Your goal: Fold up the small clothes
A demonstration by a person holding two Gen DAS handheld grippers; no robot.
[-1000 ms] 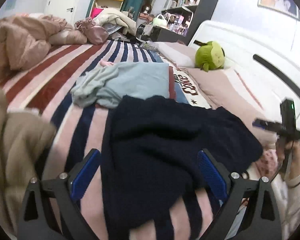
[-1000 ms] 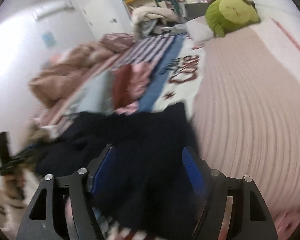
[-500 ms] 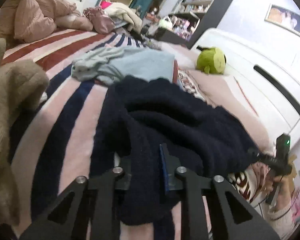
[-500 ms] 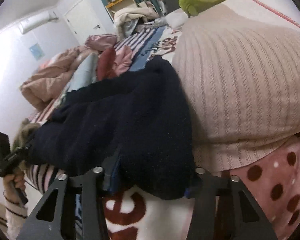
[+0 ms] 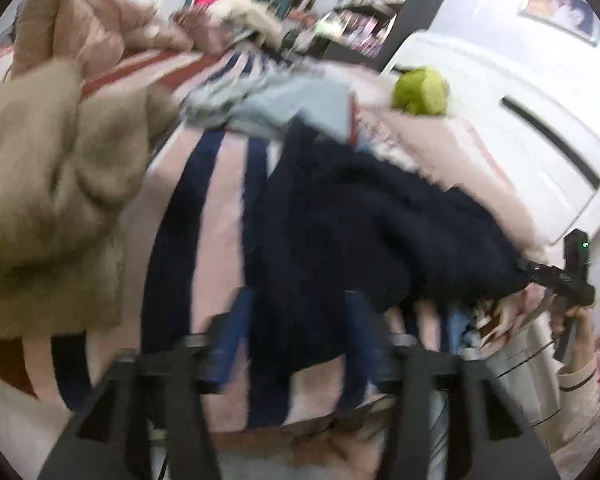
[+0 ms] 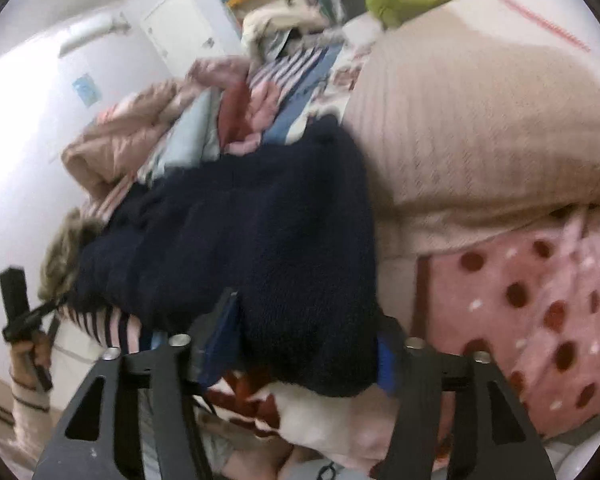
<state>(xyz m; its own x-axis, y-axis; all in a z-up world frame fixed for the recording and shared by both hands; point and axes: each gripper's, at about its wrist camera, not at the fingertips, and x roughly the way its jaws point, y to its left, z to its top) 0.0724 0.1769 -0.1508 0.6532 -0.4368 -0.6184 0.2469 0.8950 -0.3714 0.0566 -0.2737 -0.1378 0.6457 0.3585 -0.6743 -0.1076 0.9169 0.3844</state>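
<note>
While both frames are smeared, one navy sweater [image 5: 364, 232] lies across the striped blanket [image 5: 216, 200] at the bed's near edge. Left gripper [image 5: 296, 340] w/ fingers apart, prob. straddling its hem; right gripper [image 6: 304, 344] likewise round the other end. Beige garment [image 5: 48, 184] crowds the left, pink knit pillow [image 6: 480, 128] the right; one green plush [image 5: 420, 90] beyond.

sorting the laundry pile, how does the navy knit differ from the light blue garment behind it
The navy knit is dark and fuzzy; the light blue garment is pale and looks smoother. The navy knit lies nearest, its edge between the fingers of the left hand-held gripper; the light blue garment lies crumpled further up, with no gripper on it. Both lie on the striped blanket.
</note>
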